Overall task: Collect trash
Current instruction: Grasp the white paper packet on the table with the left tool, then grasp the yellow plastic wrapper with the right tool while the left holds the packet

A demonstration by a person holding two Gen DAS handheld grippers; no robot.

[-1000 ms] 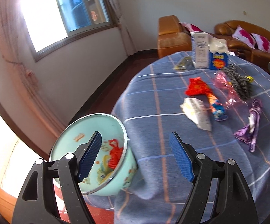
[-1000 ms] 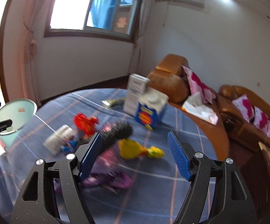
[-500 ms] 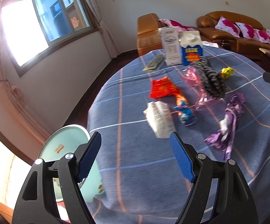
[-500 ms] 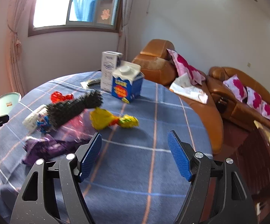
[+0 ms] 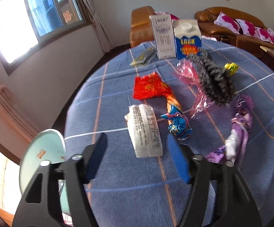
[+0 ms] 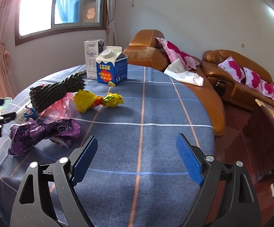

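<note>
Trash lies scattered on a round table with a blue checked cloth point(image 5: 118, 170). My left gripper point(image 5: 137, 141) hovers low over a white printed wrapper point(image 5: 144, 130); its jaws are closing, the wrapper's near end lies between the fingertips, and the pads are not touching it. Beyond lie a red wrapper point(image 5: 150, 88), an orange-blue wrapper point(image 5: 176, 121), pink cellophane point(image 5: 190, 73), a black ribbed bundle point(image 5: 212, 79) and a purple wrapper point(image 5: 239, 126). My right gripper point(image 6: 137, 139) stands open over bare cloth, with a yellow wrapper point(image 6: 97, 100) and the purple wrapper point(image 6: 42, 132) ahead to its left.
A pale green enamel basin point(image 5: 40, 155) sits below the table's left edge. A white carton point(image 5: 163, 36), a blue carton point(image 5: 187, 37) and a flat packet point(image 5: 143, 56) are at the far side. Brown sofas point(image 6: 231, 79) stand behind, on the right.
The left gripper swung from above the basin to over the table, came down to the white wrapper, and its jaws narrowed. The right gripper sank toward the cloth and its jaws widened.
</note>
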